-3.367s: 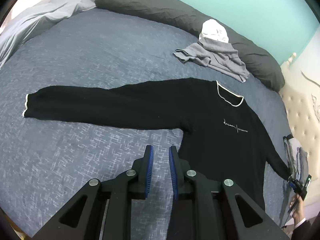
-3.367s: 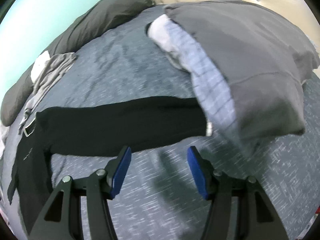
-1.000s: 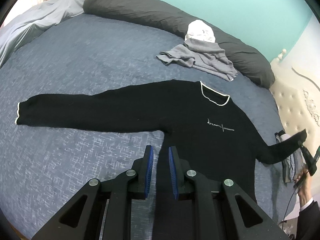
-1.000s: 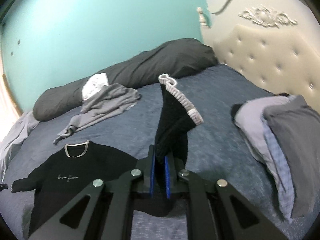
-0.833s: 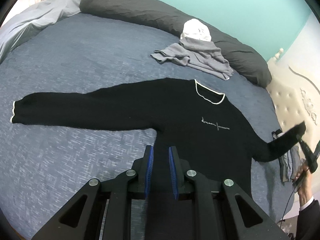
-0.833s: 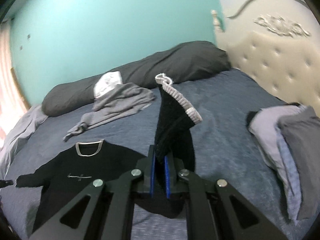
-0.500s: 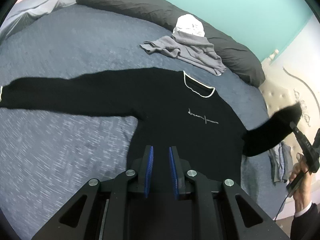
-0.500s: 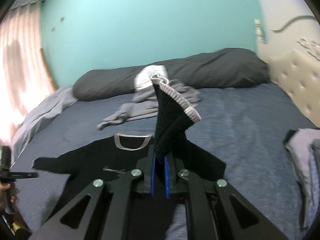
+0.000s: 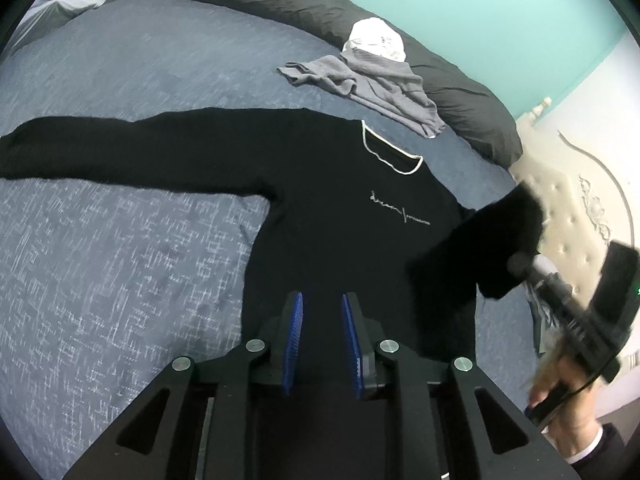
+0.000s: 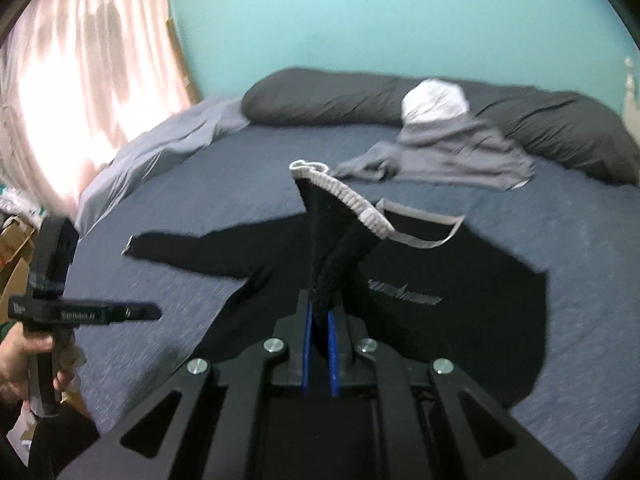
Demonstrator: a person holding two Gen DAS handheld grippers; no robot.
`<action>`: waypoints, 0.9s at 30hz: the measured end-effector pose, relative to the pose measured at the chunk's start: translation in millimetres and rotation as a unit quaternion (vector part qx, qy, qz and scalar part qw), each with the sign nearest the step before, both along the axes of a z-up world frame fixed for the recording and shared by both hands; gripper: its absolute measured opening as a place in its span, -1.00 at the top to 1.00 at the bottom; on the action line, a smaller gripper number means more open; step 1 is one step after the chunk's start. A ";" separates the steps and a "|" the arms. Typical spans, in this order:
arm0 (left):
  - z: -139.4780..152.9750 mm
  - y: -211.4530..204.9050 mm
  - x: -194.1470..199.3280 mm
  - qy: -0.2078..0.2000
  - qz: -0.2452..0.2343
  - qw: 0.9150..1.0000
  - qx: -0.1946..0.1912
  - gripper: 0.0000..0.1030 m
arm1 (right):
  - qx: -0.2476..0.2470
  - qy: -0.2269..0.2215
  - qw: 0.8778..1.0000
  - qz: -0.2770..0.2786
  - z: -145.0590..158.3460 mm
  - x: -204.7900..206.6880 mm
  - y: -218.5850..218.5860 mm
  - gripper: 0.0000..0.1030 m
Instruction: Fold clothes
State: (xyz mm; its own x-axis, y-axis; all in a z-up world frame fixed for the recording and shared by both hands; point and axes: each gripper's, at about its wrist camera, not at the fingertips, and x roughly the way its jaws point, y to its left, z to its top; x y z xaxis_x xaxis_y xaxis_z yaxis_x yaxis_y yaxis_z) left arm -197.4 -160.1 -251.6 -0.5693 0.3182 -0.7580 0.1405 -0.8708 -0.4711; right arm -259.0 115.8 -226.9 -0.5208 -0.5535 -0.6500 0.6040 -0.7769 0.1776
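Note:
A black sweater with a white-trimmed neck lies face up on the blue bed, its left sleeve stretched out flat. My left gripper hovers over the lower body of the sweater, its blue pads a narrow gap apart with nothing between them. My right gripper is shut on the other sleeve, whose white cuff stands up above the jaws. In the left wrist view the lifted sleeve hangs over the sweater's right side. The sweater's body lies below the right gripper.
A crumpled grey garment and a white item lie at the far side against a long dark pillow. A tufted headboard stands to the right. A pale blanket and curtain are on the left.
My right gripper has carried the lifted sleeve leftward, from beside the bed's pillows to over the sweater's body. My left gripper has shifted right over the sweater's lower part.

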 end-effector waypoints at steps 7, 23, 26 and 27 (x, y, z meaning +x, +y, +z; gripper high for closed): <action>-10.9 -8.3 5.3 -0.011 0.001 1.000 -0.005 0.51 | 0.013 -0.066 0.997 0.036 -55.5 17.6 -31.8 0.88; -57.1 30.9 -24.4 -0.059 -0.047 0.997 0.010 0.40 | 0.019 -0.155 0.986 0.061 -112.8 39.7 -31.9 0.69; -65.4 36.2 -29.2 -0.067 -0.047 0.997 0.014 0.40 | -0.002 -0.165 0.984 0.062 -109.9 44.0 -19.1 0.43; -68.5 38.8 -30.7 -0.071 -0.051 0.996 0.013 0.40 | -0.009 -0.168 0.984 0.065 -108.7 46.2 -14.7 0.41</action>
